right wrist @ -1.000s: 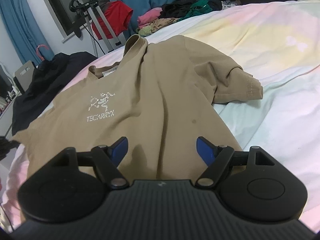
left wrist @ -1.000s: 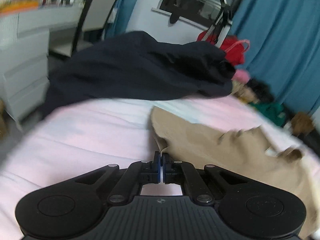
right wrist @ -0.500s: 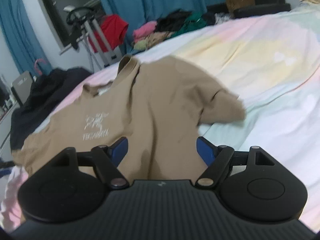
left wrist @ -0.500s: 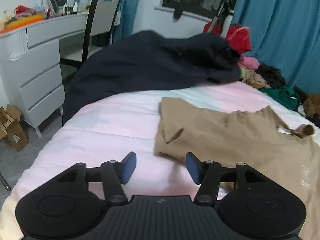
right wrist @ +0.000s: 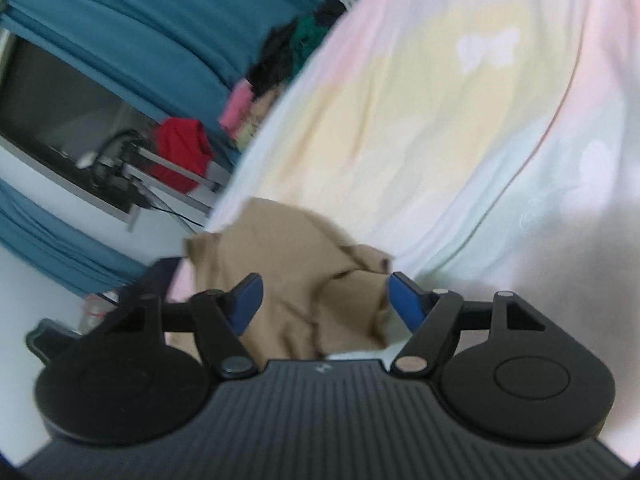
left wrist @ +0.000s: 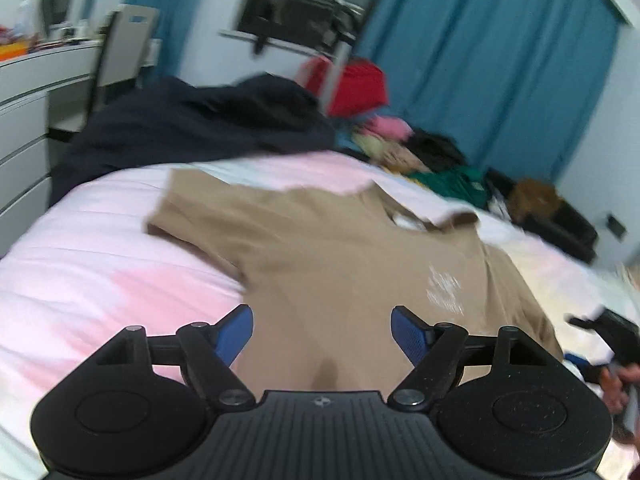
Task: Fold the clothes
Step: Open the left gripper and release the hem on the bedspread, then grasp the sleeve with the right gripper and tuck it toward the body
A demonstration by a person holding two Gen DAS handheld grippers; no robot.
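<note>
- One tan T-shirt [left wrist: 360, 264] lies spread face-up on the bed, with one white chest print [left wrist: 444, 288] showing and its collar toward the far edge.
- Left gripper [left wrist: 322, 336] hovers over the shirt's lower body, and its two blue pads [left wrist: 236, 334] are spreading apart right now. Tan cloth shows in the gap below them, but neither pad presses on it, so nothing is gripped.
- Over to the right gripper [right wrist: 322, 300]: its two blue pads [right wrist: 404, 304] are drawing inward this instant. One bunched sleeve of the shirt [right wrist: 304, 276] sits between them, and the pads stand clear of the fabric on both sides. No hold there either.
- The right wrist view is rolled hard, so the bed runs diagonally across it.
- One pastel bedsheet [right wrist: 440, 120], pink, yellow and pale green, covers the bed under the shirt.
- One dark navy garment [left wrist: 192, 128] is heaped at the far left end of the bed, beyond the shirt's sleeve.
- One red cloth [left wrist: 356, 84] hangs on a metal stand by the window.
- One loose pile of clothes [left wrist: 424, 152] sits past the bed's far edge, with pink, black and green pieces mixed. An exact count is lost in the blur.
- Teal curtains [left wrist: 480, 60] hang on either side of the one dark window.
- One white drawer unit [left wrist: 24, 128] and one chair [left wrist: 120, 52] stand at far left.
- At the left view's right edge, part of a hand [left wrist: 618, 384] grips a dark handle.
</note>
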